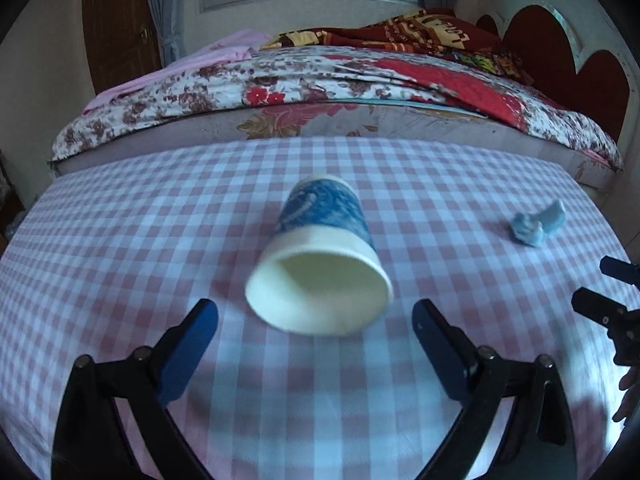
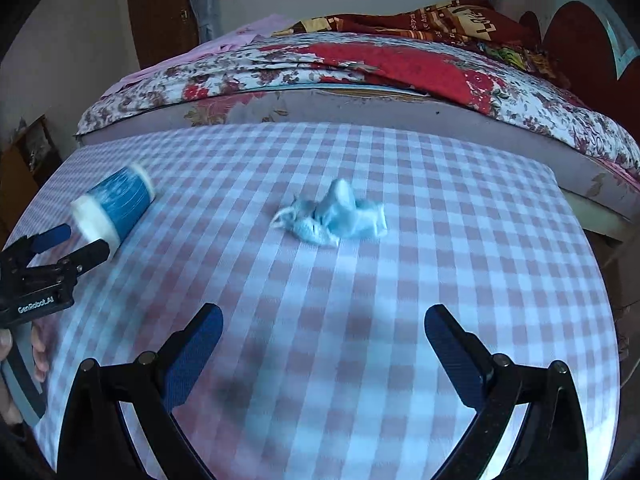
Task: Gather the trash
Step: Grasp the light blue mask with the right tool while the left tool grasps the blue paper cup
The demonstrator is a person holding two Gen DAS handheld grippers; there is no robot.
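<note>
A blue and white paper cup (image 1: 320,256) lies on its side on the pink checked tablecloth (image 1: 120,260), mouth toward me. My left gripper (image 1: 316,316) is open, its fingers either side of the cup's rim, not touching it. The cup also shows in the right wrist view (image 2: 112,204), with the left gripper (image 2: 76,242) at its mouth. A crumpled light blue face mask (image 2: 332,216) lies mid-table. My right gripper (image 2: 324,324) is open and empty, well short of the mask. The mask (image 1: 536,224) and the right gripper (image 1: 588,284) show at the right of the left wrist view.
A bed (image 1: 320,80) with a floral quilt and red blanket stands right behind the table's far edge. A wooden door (image 1: 116,20) and window are beyond. A dark cabinet (image 2: 28,160) stands left of the table.
</note>
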